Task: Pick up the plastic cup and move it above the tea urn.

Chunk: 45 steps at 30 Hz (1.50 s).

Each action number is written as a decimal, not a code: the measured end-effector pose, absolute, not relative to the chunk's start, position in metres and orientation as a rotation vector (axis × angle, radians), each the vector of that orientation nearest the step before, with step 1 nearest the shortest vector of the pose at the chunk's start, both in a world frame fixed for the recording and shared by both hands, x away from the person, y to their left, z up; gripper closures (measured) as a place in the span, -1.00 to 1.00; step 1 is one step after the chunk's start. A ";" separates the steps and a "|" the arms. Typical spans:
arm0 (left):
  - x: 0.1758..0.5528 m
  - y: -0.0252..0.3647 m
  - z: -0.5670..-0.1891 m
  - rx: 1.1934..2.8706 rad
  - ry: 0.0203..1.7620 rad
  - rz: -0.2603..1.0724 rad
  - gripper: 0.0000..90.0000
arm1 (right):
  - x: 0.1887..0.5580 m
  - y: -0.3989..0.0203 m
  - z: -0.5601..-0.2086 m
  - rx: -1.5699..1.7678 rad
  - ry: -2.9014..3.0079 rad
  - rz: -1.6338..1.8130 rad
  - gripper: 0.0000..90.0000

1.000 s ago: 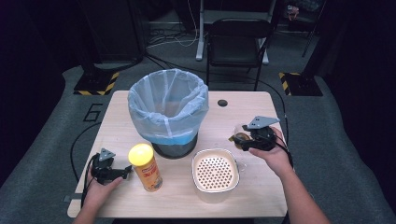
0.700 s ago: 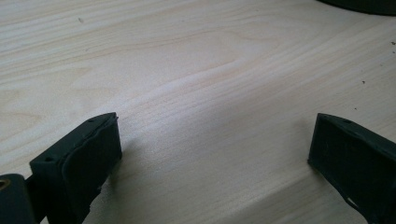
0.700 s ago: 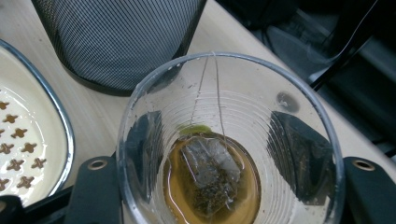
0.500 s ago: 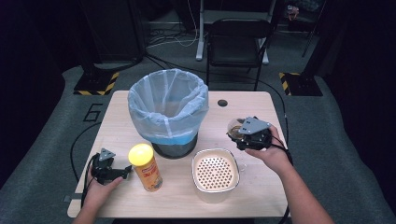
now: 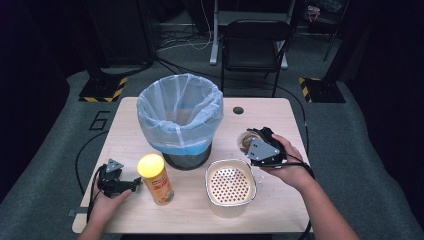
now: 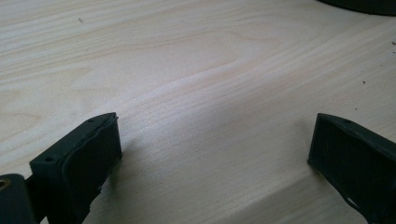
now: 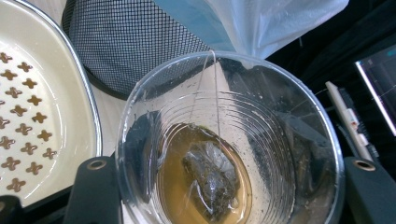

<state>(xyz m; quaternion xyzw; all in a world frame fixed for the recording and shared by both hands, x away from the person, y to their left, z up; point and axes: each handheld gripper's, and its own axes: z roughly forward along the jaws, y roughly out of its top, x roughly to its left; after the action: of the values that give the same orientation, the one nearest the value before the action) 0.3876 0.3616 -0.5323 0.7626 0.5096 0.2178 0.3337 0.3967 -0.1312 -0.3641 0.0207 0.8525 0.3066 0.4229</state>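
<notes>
The right gripper point(image 7: 224, 186) pinches a clear cup point(image 7: 229, 140) of tea (teabag inside), tilted just right of the strainer pan point(image 5: 231, 186); beyond stands the bin point(image 5: 181, 120). The left gripper point(image 6: 215, 158) rests spread, farther off.

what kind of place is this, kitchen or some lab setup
Likely a lab or studio recording setup, not a kitchen: a lone wooden table on grey carpet marked with a 6, hazard-striped stand bases, loose floor cables and an empty chair behind.

cup point(image 7: 261, 140): clear glossy plastic | bin point(image 7: 135, 42): black wire mesh | table point(image 6: 196, 70): matt wood
</notes>
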 end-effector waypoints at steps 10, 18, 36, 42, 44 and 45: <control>0.388 0.362 -0.532 1.991 1.330 0.569 -0.95 | 0.386 -0.122 -0.369 -0.036 2.080 0.665 -0.22; 0.388 0.362 -0.532 1.990 1.331 0.568 -0.95 | 0.364 -0.103 -0.378 -0.251 1.952 0.452 -0.21; 0.388 0.362 -0.532 1.991 1.330 0.569 -0.95 | 0.327 -0.079 -0.427 -0.740 1.480 -0.255 -0.19; 0.388 0.362 -0.532 1.991 1.331 0.569 -0.95 | 0.319 -0.077 -0.421 -0.758 1.460 -0.268 -0.20; 0.388 0.362 -0.532 1.991 1.330 0.569 -0.95 | 0.318 -0.076 -0.423 -0.771 1.454 -0.269 -0.20; 0.388 0.362 -0.532 1.991 1.330 0.569 -0.95 | 0.318 -0.076 -0.423 -0.771 1.454 -0.269 -0.20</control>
<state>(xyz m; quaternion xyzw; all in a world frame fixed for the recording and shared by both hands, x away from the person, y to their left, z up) 0.3877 0.3616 -0.5324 0.7626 0.5096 0.2180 0.3336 0.3181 -0.0762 -0.4226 -0.3425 0.6457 -0.1194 0.6719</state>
